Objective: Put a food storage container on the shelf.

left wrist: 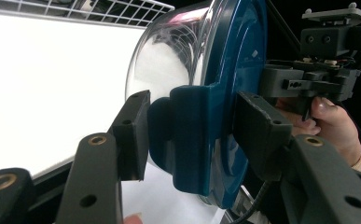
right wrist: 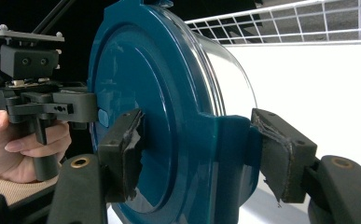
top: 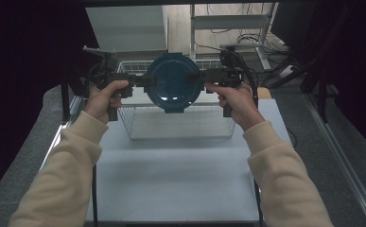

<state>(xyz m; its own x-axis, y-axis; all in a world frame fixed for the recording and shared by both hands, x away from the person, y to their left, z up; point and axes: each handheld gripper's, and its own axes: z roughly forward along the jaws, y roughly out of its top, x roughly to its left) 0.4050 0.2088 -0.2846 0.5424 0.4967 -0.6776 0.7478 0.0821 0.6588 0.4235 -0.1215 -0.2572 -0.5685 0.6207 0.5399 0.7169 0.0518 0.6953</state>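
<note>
A round clear container with a dark blue lid [top: 173,82] hangs in the air over a white wire basket [top: 180,136], lid facing the high camera. My left gripper [top: 145,80] is shut on the lid's left clip tab, my right gripper [top: 197,76] on the right one. In the left gripper view, the jaws of my left gripper [left wrist: 192,126] clamp the blue tab of the lid [left wrist: 234,70], and the clear bowl [left wrist: 169,51] lies behind it. In the right gripper view my right gripper [right wrist: 201,149] pinches the opposite tab on the lid [right wrist: 141,93].
The wire basket stands at the far middle of the pale table [top: 171,179]; its rim [right wrist: 308,18] runs behind the container. A metal shelf frame [top: 228,21] and cables lie beyond the table. Dark curtains flank both sides.
</note>
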